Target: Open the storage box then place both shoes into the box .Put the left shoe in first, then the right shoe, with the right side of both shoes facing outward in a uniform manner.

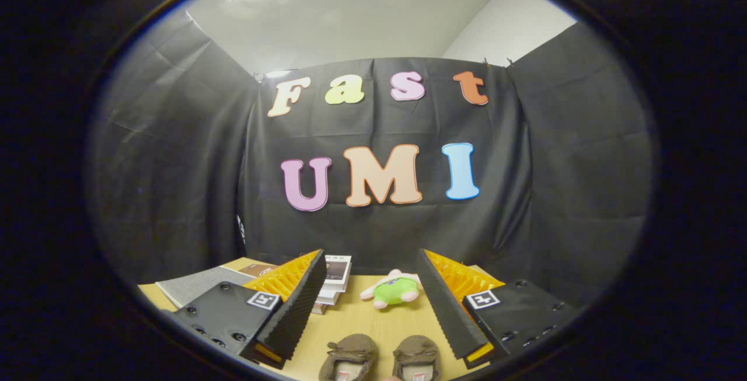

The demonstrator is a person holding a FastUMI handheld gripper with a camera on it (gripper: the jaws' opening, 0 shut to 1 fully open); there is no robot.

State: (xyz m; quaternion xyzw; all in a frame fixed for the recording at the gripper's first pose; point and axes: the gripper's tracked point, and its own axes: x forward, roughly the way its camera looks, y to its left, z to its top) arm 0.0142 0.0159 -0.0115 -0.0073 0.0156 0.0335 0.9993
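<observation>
- Shoes (379,359): brown pair with small bows, side by side on the wooden table (373,317), low between the two fingers and nearest the camera. Toes point away toward the booth wall. Only the front halves are visible, so which one is the left shoe is a guess: probably the one on the left as seen from here.
- Far left: grey flat item (189,289), likely a book or folder, lying behind the left finger and partly hidden by it. Can't tell more.
- Just inside the left finger: stack of books (334,285), on the table, well beyond the shoes.
- Centre, beyond the shoes: plush toy (392,290), green body, lying on its side. Looks like clutter, not a task item.
- Gripper (373,296): fingers spread wide, nothing between the pads, nothing gripped. Held level above the table and aimed forward, so the pair sits framed in the gap; reads as a start pose, not a grasp.
- Storage box: can't locate it from here, so its lid state is unknown.
- Judgement: task at the very start. The box must be found and opened first, and the wide spread suits that. Shoes untouched and neatly paired, an easy pick later.
</observation>
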